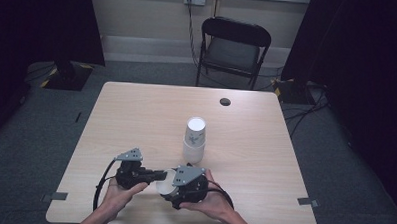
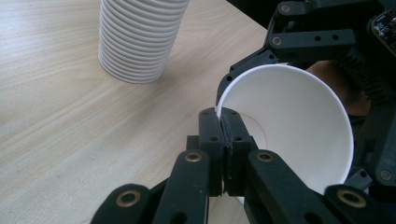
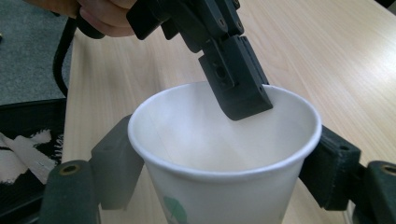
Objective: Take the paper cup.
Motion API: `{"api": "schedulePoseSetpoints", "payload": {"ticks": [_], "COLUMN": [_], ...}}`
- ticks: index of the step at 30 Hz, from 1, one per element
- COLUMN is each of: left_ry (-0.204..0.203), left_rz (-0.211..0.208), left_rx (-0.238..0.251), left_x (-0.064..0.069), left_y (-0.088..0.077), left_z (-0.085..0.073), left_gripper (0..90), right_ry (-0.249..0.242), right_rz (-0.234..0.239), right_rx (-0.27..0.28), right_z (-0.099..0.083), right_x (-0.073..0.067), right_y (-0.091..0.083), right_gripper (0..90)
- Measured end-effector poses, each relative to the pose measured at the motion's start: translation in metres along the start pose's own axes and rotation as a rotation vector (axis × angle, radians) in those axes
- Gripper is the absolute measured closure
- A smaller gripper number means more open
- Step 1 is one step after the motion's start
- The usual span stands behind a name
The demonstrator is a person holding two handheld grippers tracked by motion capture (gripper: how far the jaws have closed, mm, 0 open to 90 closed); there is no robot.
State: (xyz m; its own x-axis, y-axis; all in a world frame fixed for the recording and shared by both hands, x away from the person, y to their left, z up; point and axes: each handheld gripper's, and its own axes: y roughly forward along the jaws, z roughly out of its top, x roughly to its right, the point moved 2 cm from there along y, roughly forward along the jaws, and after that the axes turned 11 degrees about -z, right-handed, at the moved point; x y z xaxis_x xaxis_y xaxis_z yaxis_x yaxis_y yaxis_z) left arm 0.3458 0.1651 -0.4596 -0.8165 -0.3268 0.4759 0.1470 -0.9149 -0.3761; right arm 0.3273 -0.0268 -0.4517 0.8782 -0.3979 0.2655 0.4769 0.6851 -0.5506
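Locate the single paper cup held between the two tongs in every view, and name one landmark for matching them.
High view: single paper cup, bottom centre, between the hands.
Left gripper view: right of centre, its rim pinched by the left tongs.
Right gripper view: lower centre, clasped by the right tongs.
Shared landmark: wooden table.

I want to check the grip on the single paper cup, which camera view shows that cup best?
The right gripper view: the paper cup sits between the right gripper fingers, the left gripper pinching its rim. The left gripper view shows its inside; the high view, a sliver.
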Motion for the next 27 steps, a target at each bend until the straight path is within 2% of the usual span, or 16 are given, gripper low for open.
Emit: {"api": "schedulePoseSetpoints", "payload": {"ticks": [4, 10, 12, 14, 19, 22, 24, 27], "left_ry": [-0.009, -0.005, 0.003, 0.000, 0.020, 0.028, 0.008, 0.005], "left_rz": [0.004, 0.000, 0.001, 0.000, -0.005, 0.009, 0.010, 0.009], "left_rx": [-0.010, 0.008, 0.017, 0.027, 0.043, 0.046, 0.049, 0.051], "left_x": [-0.001, -0.001, -0.001, -0.001, 0.001, 0.001, -0.001, -0.002], "left_y": [0.002, 0.000, 0.000, 0.000, -0.003, -0.003, -0.001, 0.000], "left_z": [0.000, 0.000, 0.000, 0.000, -0.001, 0.000, 0.001, 0.001], "left_gripper": [89.0, 88.1, 85.5, 78.1, 71.5, 78.7, 81.6, 83.7], "right_ry": [-0.007, 0.001, 0.015, 0.026, 0.059, 0.074, 0.080, 0.079], "right_rz": [0.001, -0.004, 0.000, -0.003, -0.013, -0.031, -0.032, -0.044], "right_rx": [-0.002, 0.008, 0.017, 0.022, 0.029, 0.018, 0.012, 0.001], "right_z": [-0.001, -0.002, -0.002, -0.003, -0.005, -0.006, -0.007, -0.008], "right_x": [0.000, 0.000, 0.001, 0.002, 0.007, 0.011, 0.012, 0.012], "right_y": [0.002, 0.000, -0.001, -0.002, -0.005, -0.005, -0.005, -0.004], "right_gripper": [23.3, 26.5, 28.2, 28.7, 29.1, 29.4, 29.4, 29.9]}}
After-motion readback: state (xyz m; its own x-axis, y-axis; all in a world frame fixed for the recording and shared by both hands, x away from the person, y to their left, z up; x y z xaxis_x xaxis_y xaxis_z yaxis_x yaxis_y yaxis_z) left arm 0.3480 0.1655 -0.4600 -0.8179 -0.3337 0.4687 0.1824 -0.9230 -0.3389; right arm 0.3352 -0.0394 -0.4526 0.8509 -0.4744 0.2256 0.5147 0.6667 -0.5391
